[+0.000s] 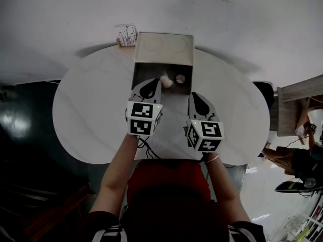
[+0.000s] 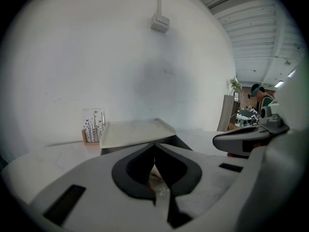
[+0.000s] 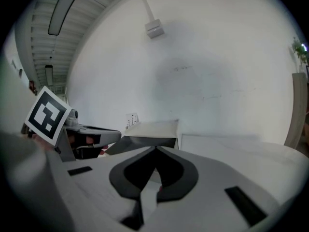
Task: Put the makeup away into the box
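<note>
A grey box (image 1: pixel 143 70) stands open at the far middle of the white oval table (image 1: pixel 91 105), its lid (image 1: pixel 164 48) tipped back. Inside lie a cream makeup item (image 1: pixel 165 80) and a small round one (image 1: pixel 180 78). My left gripper (image 1: pixel 153 80) is shut at the box's front left, its tips close beside the cream item; I see nothing gripped. In the left gripper view the jaws (image 2: pixel 154 146) meet, with the lid (image 2: pixel 135 132) beyond. My right gripper (image 1: pixel 197 96) hovers just short of the box's front right, also shut (image 3: pixel 155 149) with nothing in it.
A small patterned card holder (image 1: pixel 126 35) stands behind the box's left corner, also visible as the card holder (image 2: pixel 93 125) against the white wall. Wooden furniture (image 1: pixel 298 105) and a person (image 1: pixel 303 160) are off the table's right end.
</note>
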A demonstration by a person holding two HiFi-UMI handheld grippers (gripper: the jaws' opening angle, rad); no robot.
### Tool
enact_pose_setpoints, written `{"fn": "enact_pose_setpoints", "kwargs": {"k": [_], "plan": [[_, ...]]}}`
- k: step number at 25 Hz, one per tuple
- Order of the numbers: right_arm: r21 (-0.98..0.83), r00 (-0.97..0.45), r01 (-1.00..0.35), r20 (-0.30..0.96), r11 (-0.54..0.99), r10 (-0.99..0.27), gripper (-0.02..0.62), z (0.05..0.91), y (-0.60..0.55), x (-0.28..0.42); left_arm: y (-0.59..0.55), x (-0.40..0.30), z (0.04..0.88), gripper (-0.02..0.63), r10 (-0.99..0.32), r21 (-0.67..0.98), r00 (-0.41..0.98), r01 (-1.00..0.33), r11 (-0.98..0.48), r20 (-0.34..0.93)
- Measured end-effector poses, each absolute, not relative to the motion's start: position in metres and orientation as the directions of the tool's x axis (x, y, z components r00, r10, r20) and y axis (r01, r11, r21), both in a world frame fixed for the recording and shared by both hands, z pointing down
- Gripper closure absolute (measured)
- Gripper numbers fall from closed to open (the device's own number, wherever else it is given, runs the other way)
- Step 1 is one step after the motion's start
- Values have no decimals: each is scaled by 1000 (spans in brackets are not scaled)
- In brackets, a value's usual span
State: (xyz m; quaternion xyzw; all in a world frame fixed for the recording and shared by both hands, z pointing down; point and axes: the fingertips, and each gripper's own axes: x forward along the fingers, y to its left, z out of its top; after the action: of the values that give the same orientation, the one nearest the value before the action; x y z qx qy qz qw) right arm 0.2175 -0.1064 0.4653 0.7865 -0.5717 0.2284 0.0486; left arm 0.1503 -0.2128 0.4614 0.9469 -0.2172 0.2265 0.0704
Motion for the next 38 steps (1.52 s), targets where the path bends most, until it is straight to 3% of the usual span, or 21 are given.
{"fn": "enact_pose_setpoints", "kwargs": {"k": [38], "plan": [[-121,231,-955,277,-272,-933,583,408,-67,144,-161,41,408,584,-442,88,842,-488,-868,310]]}}
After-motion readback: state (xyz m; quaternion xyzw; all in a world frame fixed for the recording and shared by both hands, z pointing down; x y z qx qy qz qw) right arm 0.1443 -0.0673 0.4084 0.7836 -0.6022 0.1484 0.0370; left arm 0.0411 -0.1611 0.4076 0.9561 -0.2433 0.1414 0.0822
